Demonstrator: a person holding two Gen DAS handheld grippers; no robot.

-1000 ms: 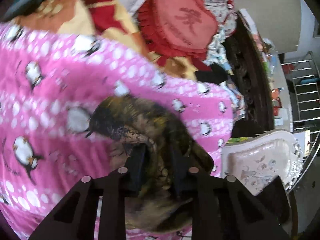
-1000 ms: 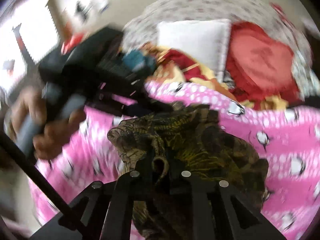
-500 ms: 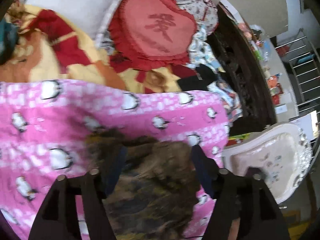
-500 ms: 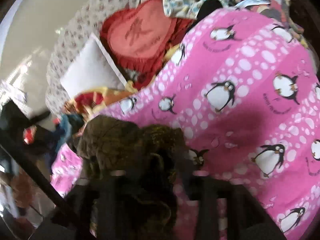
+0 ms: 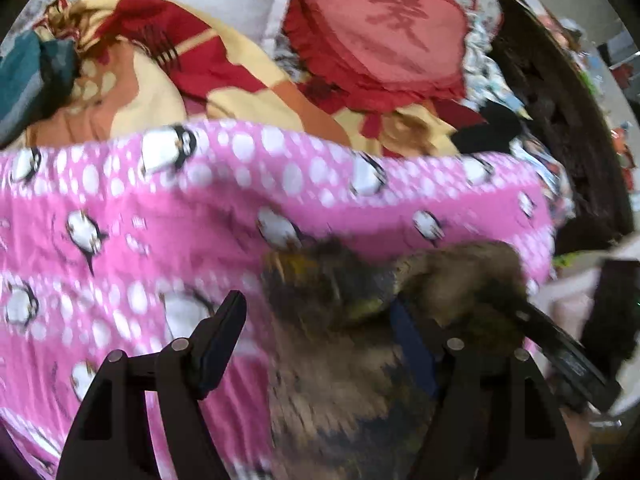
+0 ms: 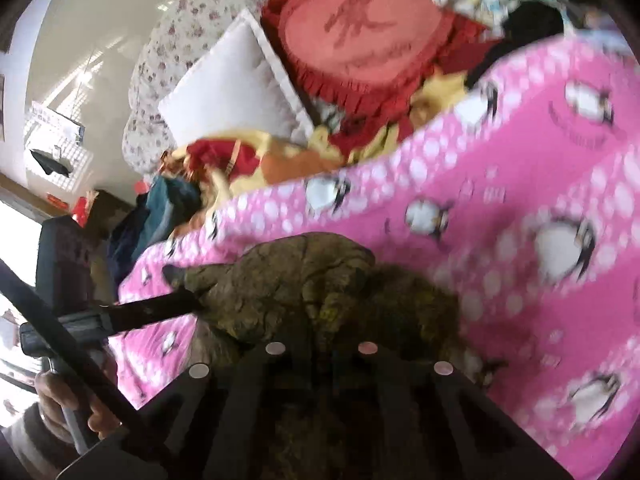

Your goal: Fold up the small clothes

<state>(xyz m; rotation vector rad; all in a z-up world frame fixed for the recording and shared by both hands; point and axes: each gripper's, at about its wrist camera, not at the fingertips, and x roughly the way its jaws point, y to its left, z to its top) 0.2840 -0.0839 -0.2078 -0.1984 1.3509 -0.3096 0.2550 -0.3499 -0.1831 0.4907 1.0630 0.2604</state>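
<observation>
A dark olive-brown patterned garment [image 5: 352,320] lies bunched on a pink penguin blanket [image 5: 120,208]. My left gripper [image 5: 318,304] is open just above it. One of its fingers [image 5: 220,332] is over bare blanket and the other sits at the garment's middle, with neither pad pressing. In the right wrist view the same garment [image 6: 320,280] is heaped at the tips of my right gripper [image 6: 322,344], whose jaws are shut on its near folds. One finger of the left gripper [image 6: 152,310] reaches in from the left to the garment's edge. The right gripper's body [image 5: 560,344] enters the left wrist view from the right.
A red heart cushion [image 5: 392,32], a white pillow [image 6: 228,92] and a yellow-and-red blanket [image 5: 160,92] pile up beyond the pink blanket [image 6: 520,160]. Teal cloth [image 5: 24,72] lies far left, dark carved wood [image 5: 568,120] at the right. A hand [image 6: 60,404] holds the left gripper's handle.
The left gripper has opened and let go of the garment, which now lies lower on the blanket. The right gripper opened, swung over and shut again on the garment.
</observation>
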